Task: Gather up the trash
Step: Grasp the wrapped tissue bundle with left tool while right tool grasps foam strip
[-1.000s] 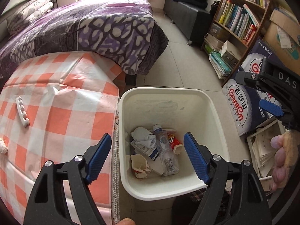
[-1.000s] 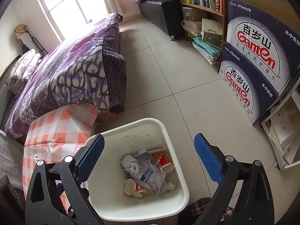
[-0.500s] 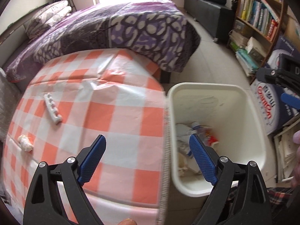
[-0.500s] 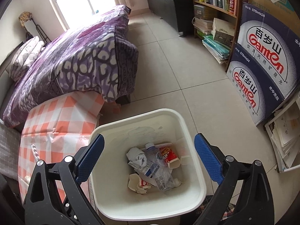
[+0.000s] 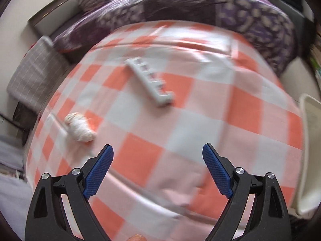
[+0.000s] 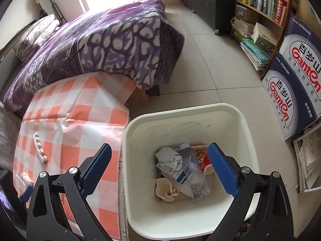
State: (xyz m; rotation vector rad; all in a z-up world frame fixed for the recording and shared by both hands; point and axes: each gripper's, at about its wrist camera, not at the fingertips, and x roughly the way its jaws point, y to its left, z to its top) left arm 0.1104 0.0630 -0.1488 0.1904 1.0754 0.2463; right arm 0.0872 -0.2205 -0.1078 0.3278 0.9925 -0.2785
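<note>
My left gripper [image 5: 158, 152] is open and empty above the orange-and-white checked tablecloth [image 5: 200, 120]. A crumpled white tissue wad [image 5: 79, 127] lies left of it, and a white comb-like plastic strip [image 5: 149, 82] lies farther ahead. My right gripper [image 6: 159, 153] is open and empty over the white trash bin [image 6: 243, 124], which holds a crushed plastic bottle [image 6: 192, 172], crumpled paper [image 6: 170, 158] and a red snack wrapper [image 6: 202, 156]. The strip [image 6: 39, 147] and the tissue [image 6: 26, 177] also show in the right wrist view. The left view is blurred by motion.
The bin's rim [image 5: 309, 140] is at the right edge of the left view. A bed with a purple patterned quilt [image 6: 112, 40] lies behind the table. Ganten water cartons [image 6: 295, 80], a bookshelf [image 6: 260, 6] and stacked papers [image 6: 309, 156] stand to the right on the tiled floor.
My left gripper has swung left from above the bin to over the tablecloth, bringing the tissue and strip closer. My right gripper has shifted slightly, still over the bin.
</note>
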